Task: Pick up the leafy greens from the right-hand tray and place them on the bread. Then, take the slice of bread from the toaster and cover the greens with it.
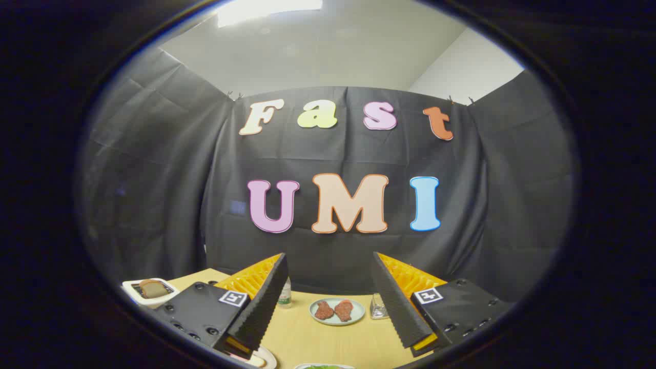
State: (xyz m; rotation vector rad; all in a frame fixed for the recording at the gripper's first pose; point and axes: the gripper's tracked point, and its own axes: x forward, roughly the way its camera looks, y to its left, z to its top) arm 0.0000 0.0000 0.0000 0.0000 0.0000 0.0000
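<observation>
Wooden table (307, 338), plate (336, 311) of perhaps meat, toaster (149, 292), small bottle (285, 296), glass (378, 308)

Gripper view rides above the table (328, 338), facing level toward the booth wall beyond its wide-apart fingers (261, 302)

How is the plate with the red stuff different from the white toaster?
The plate is flat, round and pale, holding two reddish pieces; the toaster is boxy and white, with a brown bread slice standing in it. The plate lies beyond the open tool, between its fingers; the toaster sits off beside one finger. Both rest on the table.
</observation>
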